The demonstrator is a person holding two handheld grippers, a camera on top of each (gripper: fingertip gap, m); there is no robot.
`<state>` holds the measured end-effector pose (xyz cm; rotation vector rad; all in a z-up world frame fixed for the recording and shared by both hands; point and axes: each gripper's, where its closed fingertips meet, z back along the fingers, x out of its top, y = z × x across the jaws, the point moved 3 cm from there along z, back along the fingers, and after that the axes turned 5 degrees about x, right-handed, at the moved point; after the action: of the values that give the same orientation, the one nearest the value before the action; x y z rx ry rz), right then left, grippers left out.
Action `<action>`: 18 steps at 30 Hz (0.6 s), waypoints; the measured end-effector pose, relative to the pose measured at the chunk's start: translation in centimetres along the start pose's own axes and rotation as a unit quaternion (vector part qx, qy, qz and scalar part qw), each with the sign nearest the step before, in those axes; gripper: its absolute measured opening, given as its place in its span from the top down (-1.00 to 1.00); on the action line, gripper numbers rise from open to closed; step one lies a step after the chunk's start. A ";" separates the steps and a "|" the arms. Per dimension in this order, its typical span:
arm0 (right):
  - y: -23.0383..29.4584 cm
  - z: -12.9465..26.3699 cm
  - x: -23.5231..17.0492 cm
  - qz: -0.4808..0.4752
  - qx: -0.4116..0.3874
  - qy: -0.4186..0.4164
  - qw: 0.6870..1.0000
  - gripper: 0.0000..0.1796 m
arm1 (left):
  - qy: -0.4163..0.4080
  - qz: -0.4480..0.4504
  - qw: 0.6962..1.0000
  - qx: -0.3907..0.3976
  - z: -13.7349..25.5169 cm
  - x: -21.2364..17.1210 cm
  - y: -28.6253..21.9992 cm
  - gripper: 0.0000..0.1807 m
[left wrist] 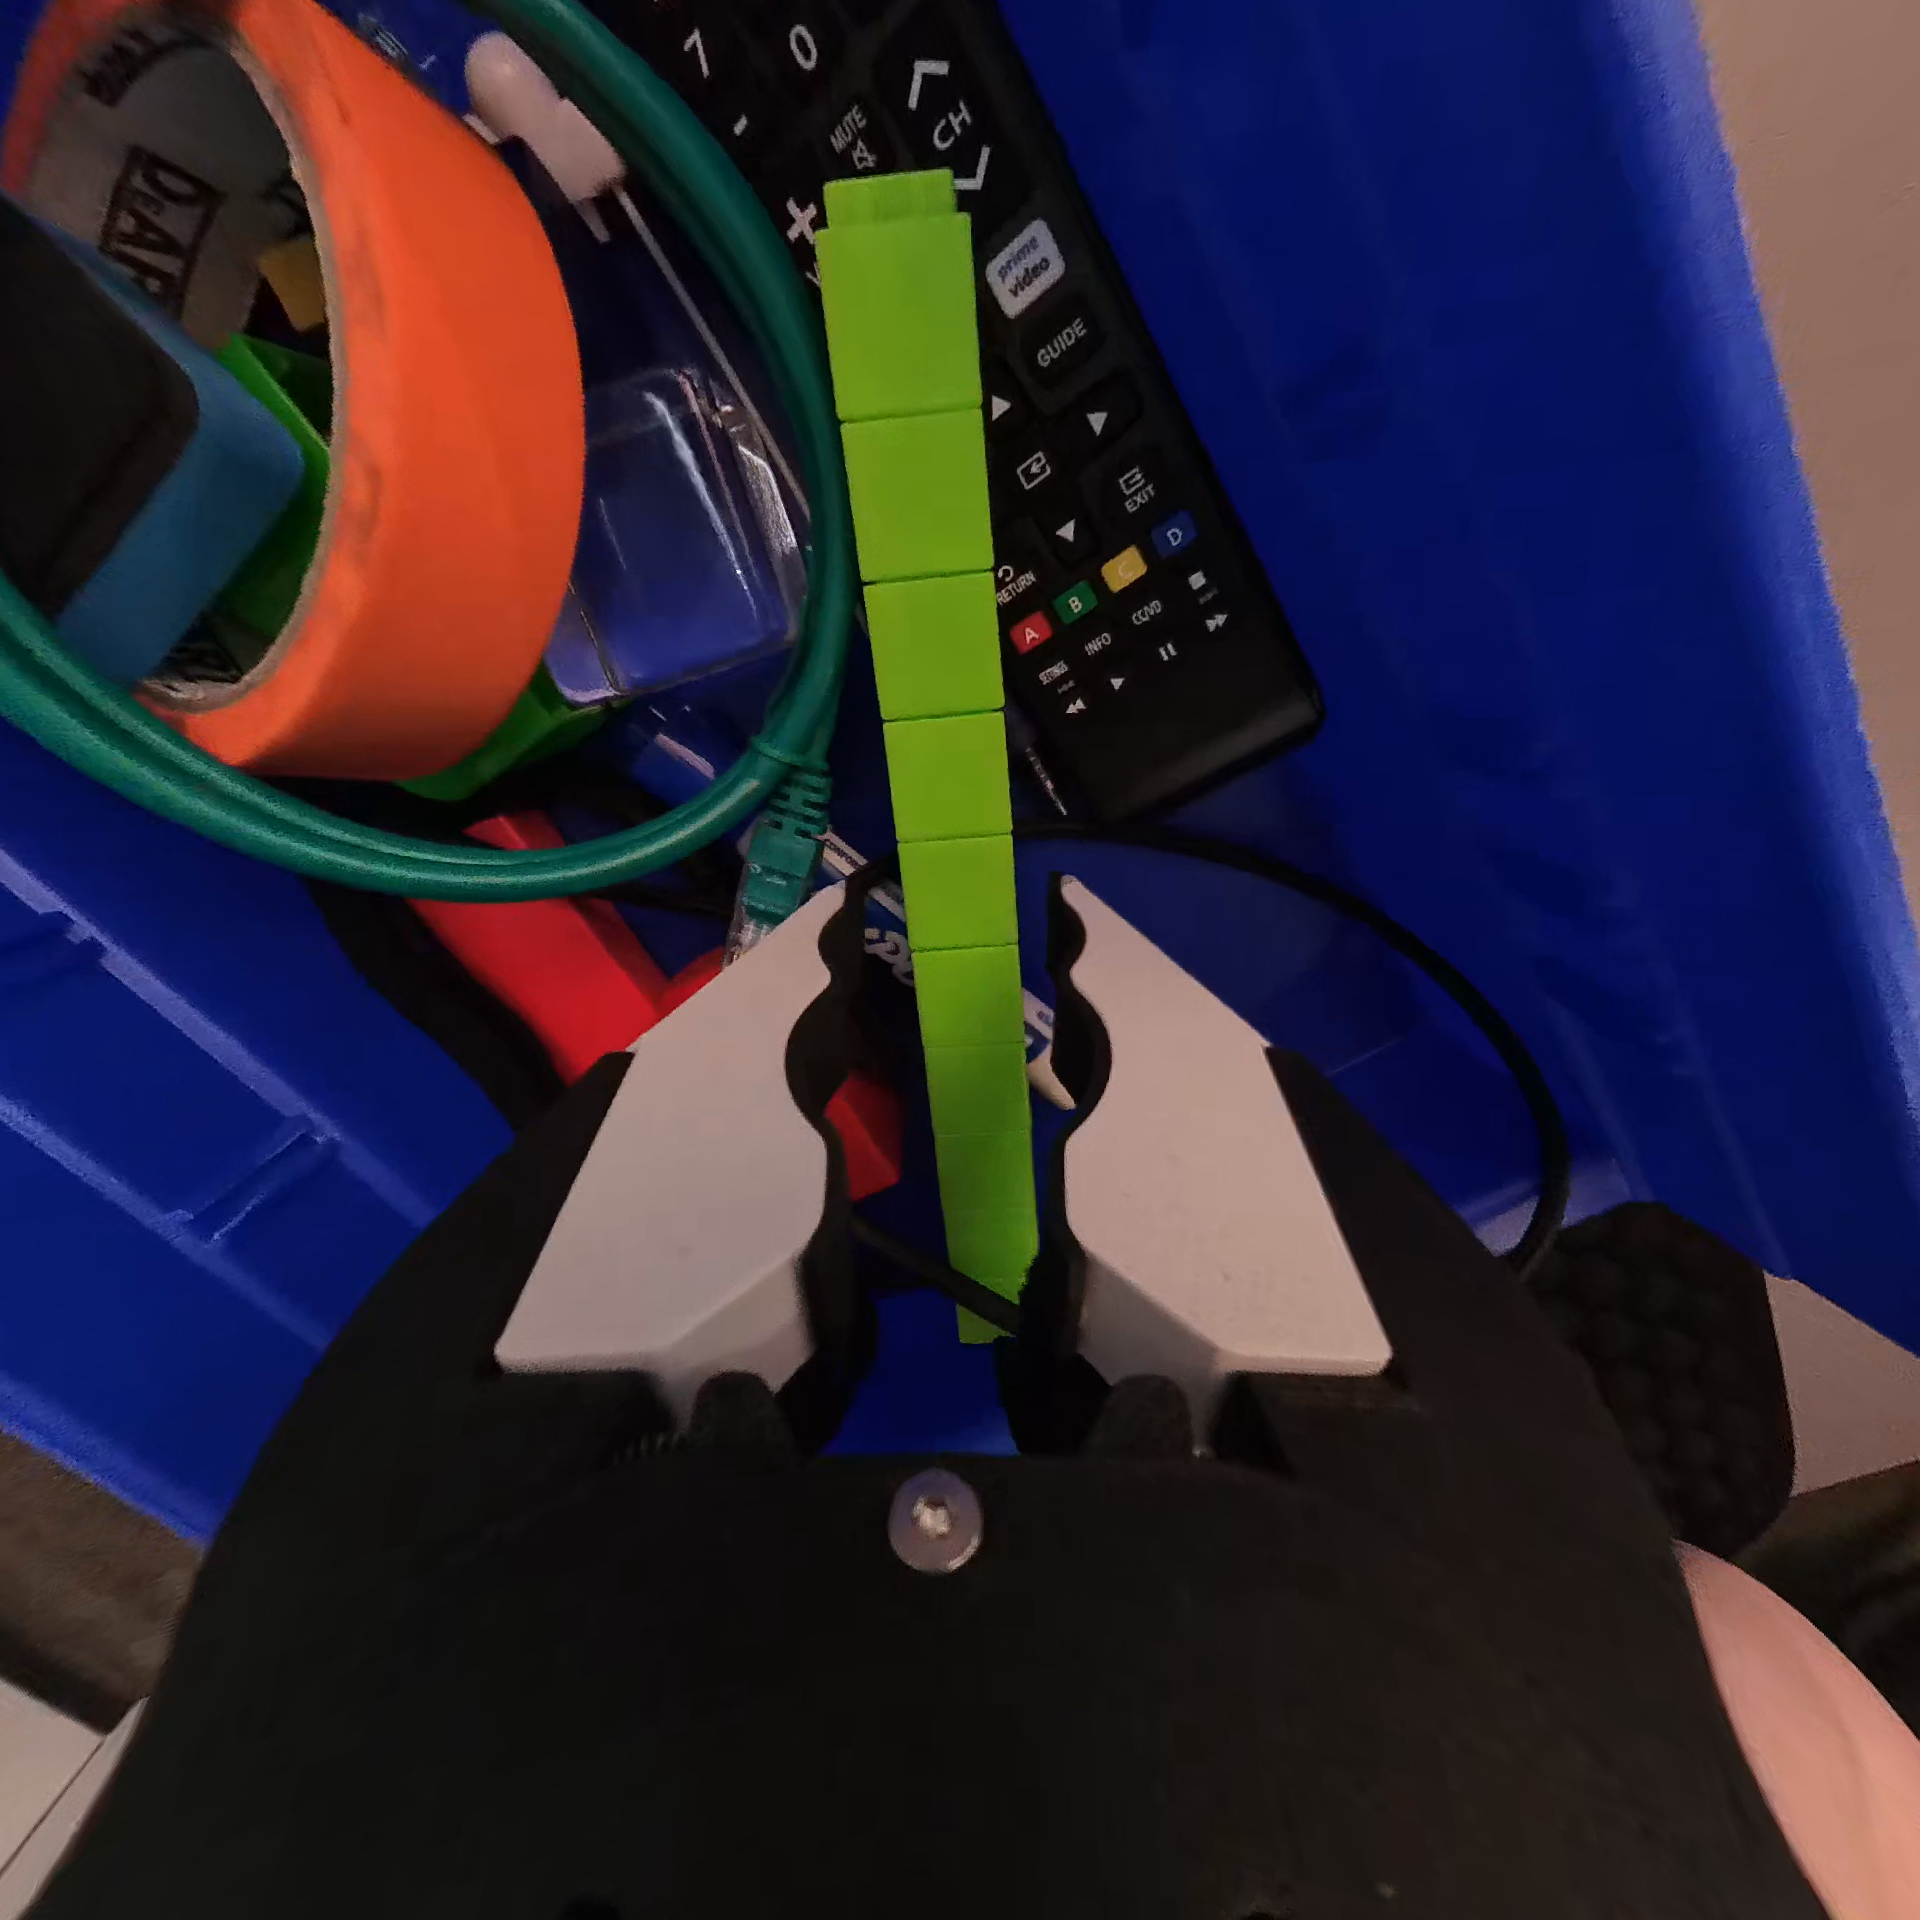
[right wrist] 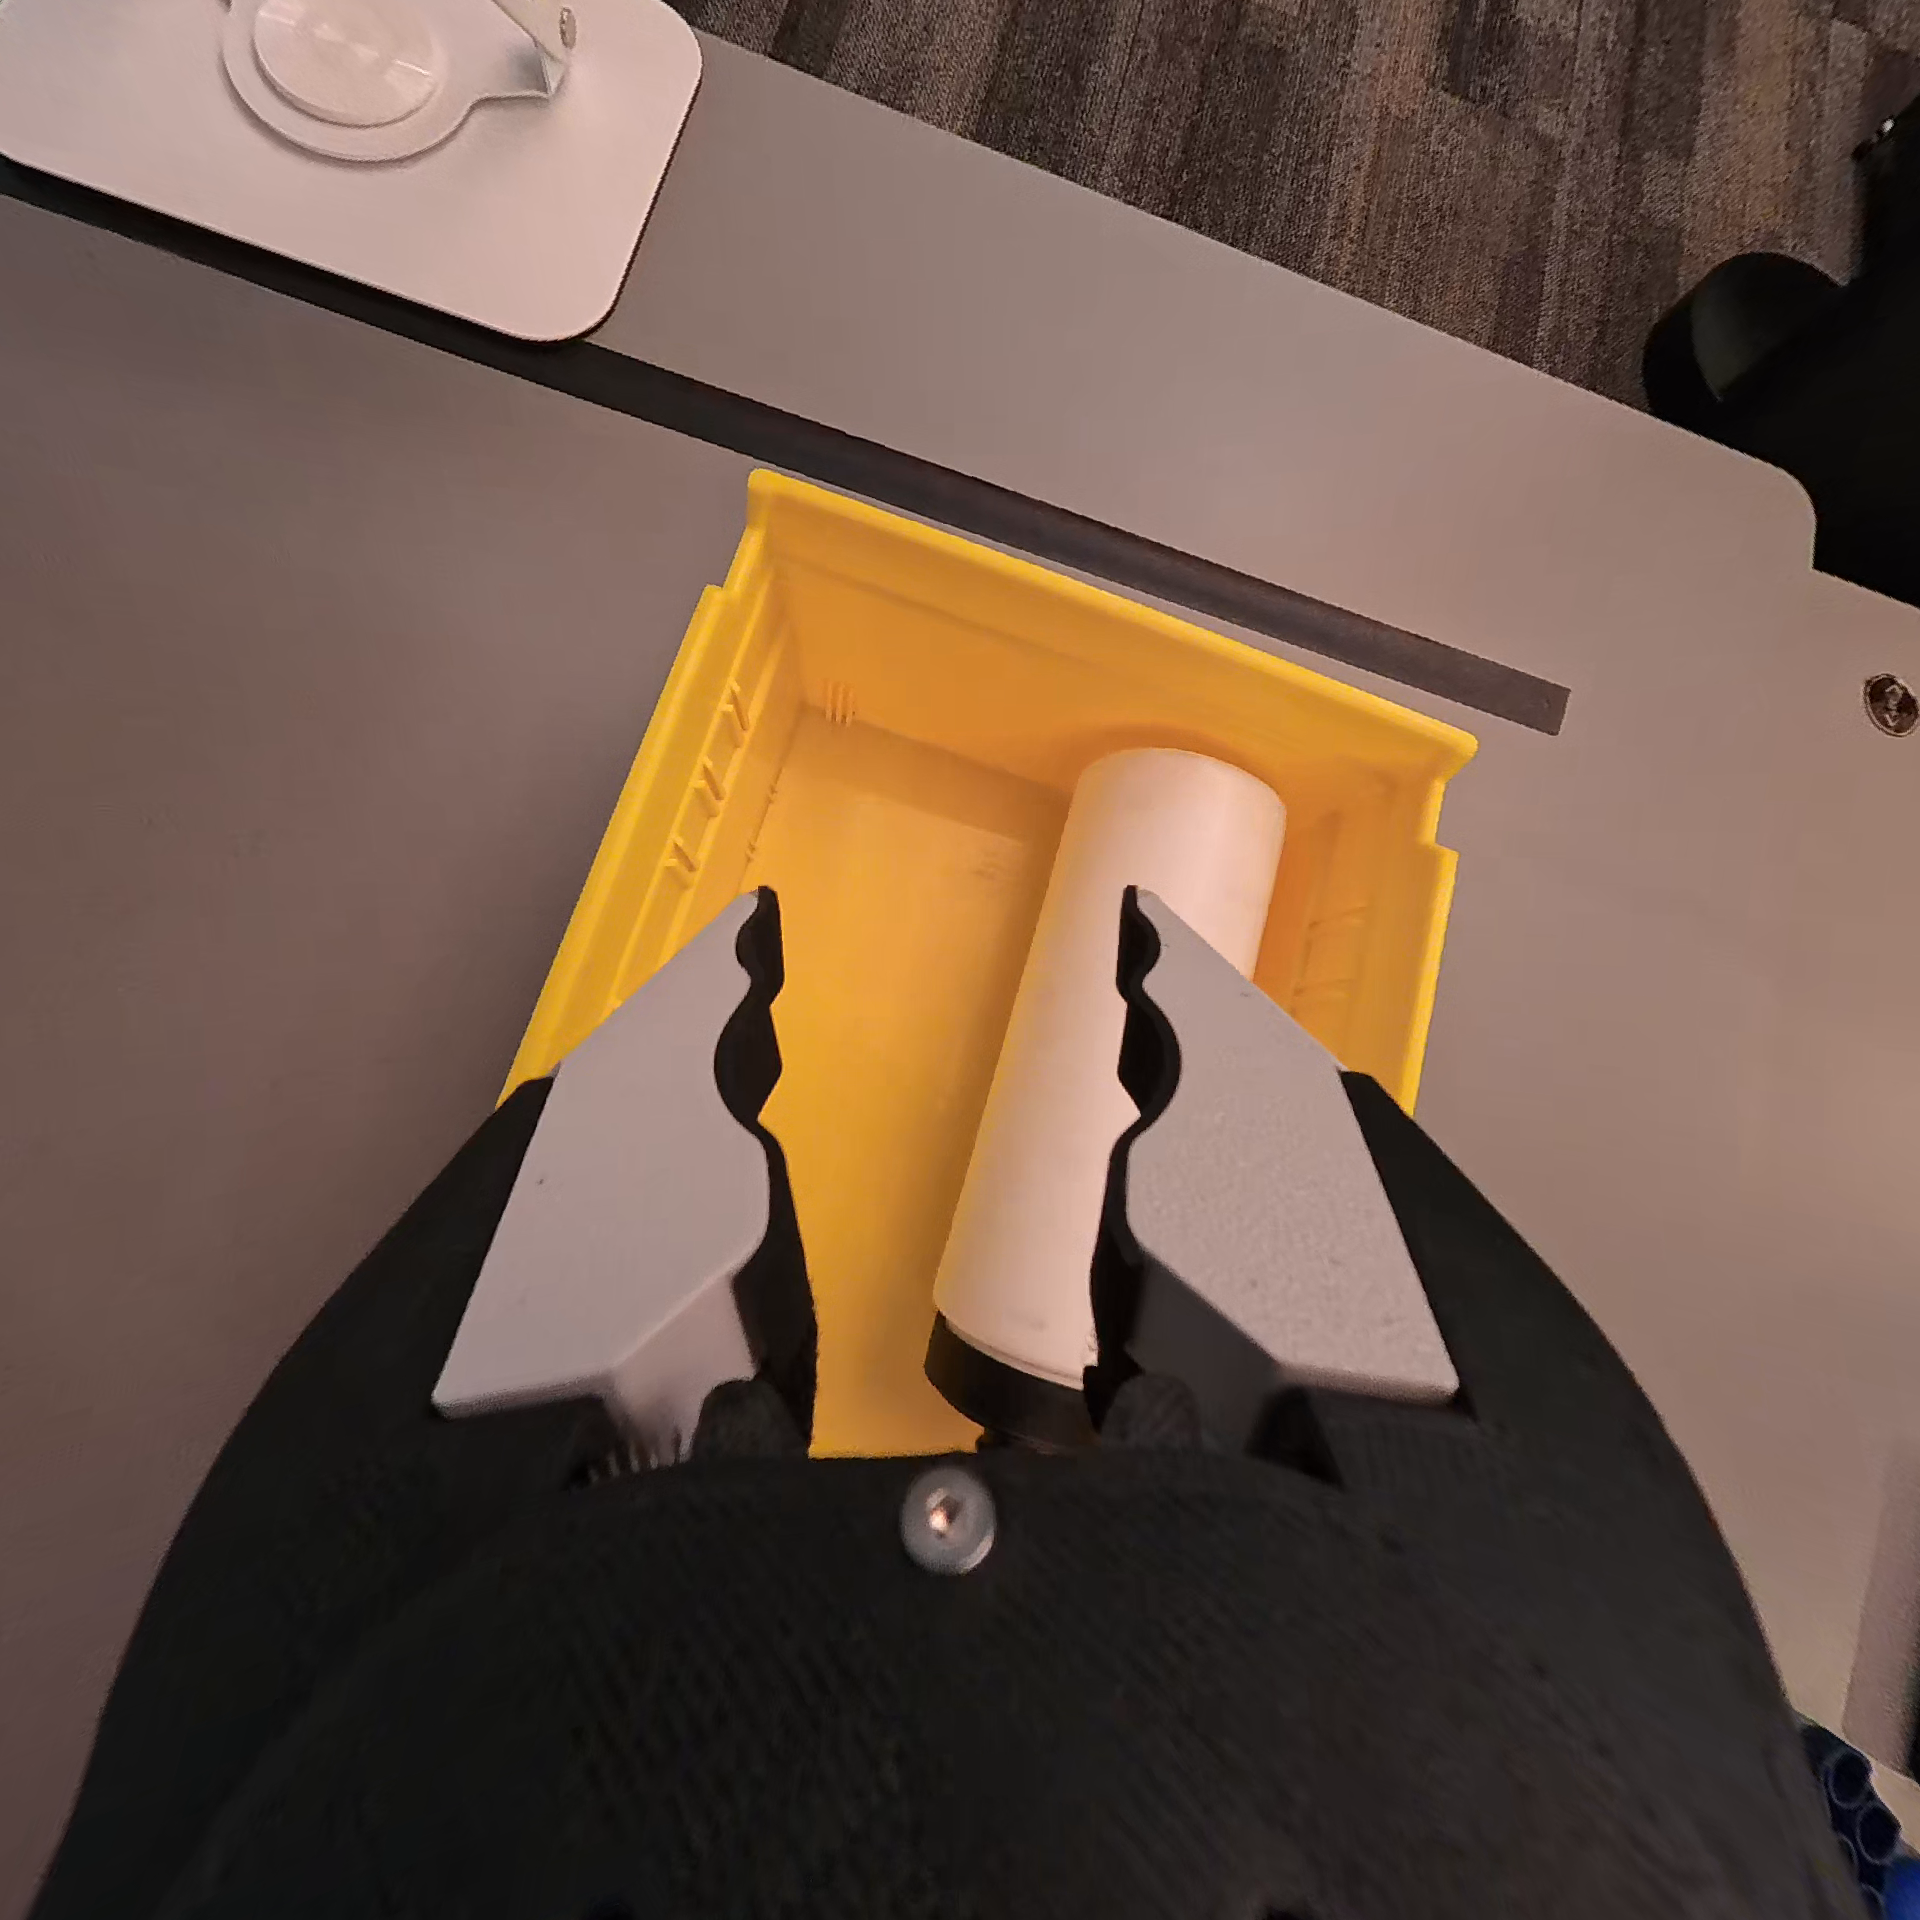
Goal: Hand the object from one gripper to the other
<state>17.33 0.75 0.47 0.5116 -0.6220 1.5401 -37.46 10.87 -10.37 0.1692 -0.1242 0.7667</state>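
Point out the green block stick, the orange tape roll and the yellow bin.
green block stick (left wrist: 928, 644), left wrist view, middle block of the stick.
orange tape roll (left wrist: 457, 436), left wrist view, outer orange band.
yellow bin (right wrist: 1039, 665), right wrist view, far inner wall.

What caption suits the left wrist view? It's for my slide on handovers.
Left gripper, jaws apart around a green block stick over a cluttered blue bin.

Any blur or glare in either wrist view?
Left wrist view: orange tape roll at the left edge is smeared, green block stick sharp, glare on the clear plastic case. Right wrist view: sharp, dim even light, yellow bin without glare.
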 end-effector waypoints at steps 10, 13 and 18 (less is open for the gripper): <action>0.4 -0.6 -0.4 0.013 0.008 0.019 1.000 0.28 | 0.050 -0.015 0.999 0.011 -0.9 -0.4 -0.6 0.72; 0.4 -0.7 -0.5 0.013 0.010 0.019 1.000 0.28 | 0.064 -0.031 0.997 0.010 -1.5 -0.4 -0.9 0.75; 0.4 -0.8 -0.7 0.016 0.012 0.026 0.999 0.28 | 0.074 -0.008 0.997 -0.018 -1.0 -0.6 -1.1 0.77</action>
<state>17.03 0.77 -0.66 0.4802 -0.5738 1.5874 -37.03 9.91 -11.57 0.0787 0.0029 0.7572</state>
